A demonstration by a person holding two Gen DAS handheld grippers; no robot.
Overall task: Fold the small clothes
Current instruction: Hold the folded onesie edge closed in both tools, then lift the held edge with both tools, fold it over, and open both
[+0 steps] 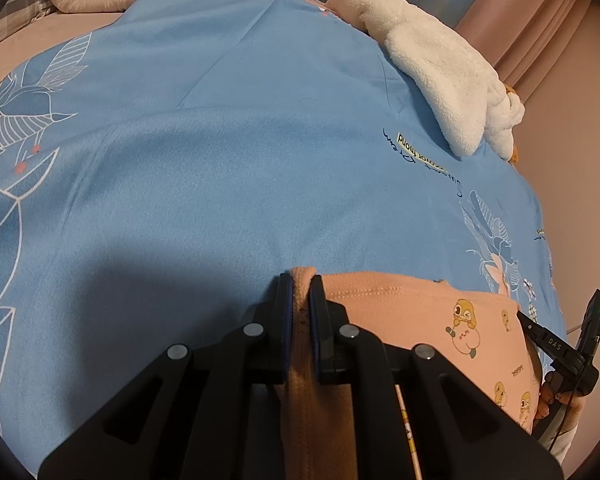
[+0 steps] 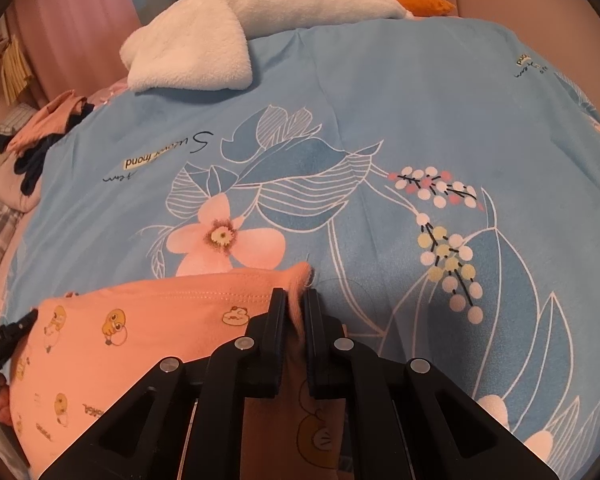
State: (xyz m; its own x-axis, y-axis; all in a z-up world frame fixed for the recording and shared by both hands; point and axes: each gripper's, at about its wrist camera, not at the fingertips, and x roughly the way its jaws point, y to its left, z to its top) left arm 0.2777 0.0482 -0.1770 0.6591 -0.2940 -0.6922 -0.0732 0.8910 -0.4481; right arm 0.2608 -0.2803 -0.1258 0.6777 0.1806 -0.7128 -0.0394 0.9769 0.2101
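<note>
A small pink garment (image 1: 440,312) printed with yellow cartoon ducks is stretched between both grippers over a blue floral bedspread (image 1: 220,160). My left gripper (image 1: 301,280) is shut on the garment's left corner, with cloth bunched between its pads. In the right wrist view the same pink garment (image 2: 148,328) runs off to the left, and my right gripper (image 2: 293,294) is shut on its right corner. Each view shows the other gripper's black tip at the garment's far edge: the right one (image 1: 556,344) and the left one (image 2: 8,340).
A white fluffy towel (image 1: 440,72) lies at the far side of the bedspread (image 2: 420,100), with an orange plush piece (image 2: 424,2) behind it. A heap of dark and pink clothes (image 2: 40,140) sits at the far left edge. Pink curtains hang behind.
</note>
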